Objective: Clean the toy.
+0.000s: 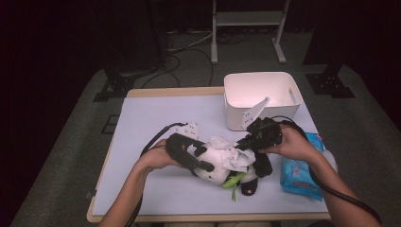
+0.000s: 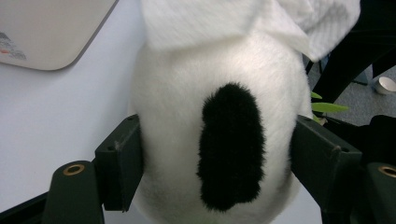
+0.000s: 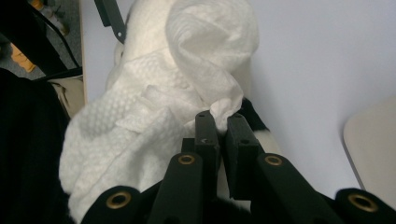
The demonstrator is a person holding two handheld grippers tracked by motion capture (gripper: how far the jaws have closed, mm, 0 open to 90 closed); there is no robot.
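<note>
The left claw [image 1: 204, 165] is clamping the head of the black-and-white plush panda [image 2: 219, 140], one jaw pressing into each side, as the toy is lying near the front middle of the pale lilac worktop [image 1: 156, 118]. The right claw [image 3: 223, 126] is pinching a crumpled white paper wipe [image 3: 154, 121] with its jaws nearly together, the wipe draping over the panda's body. A white plastic bin [image 1: 262, 97] is standing just behind, and a blue wipes packet [image 1: 300, 172] is lying to the right.
</note>
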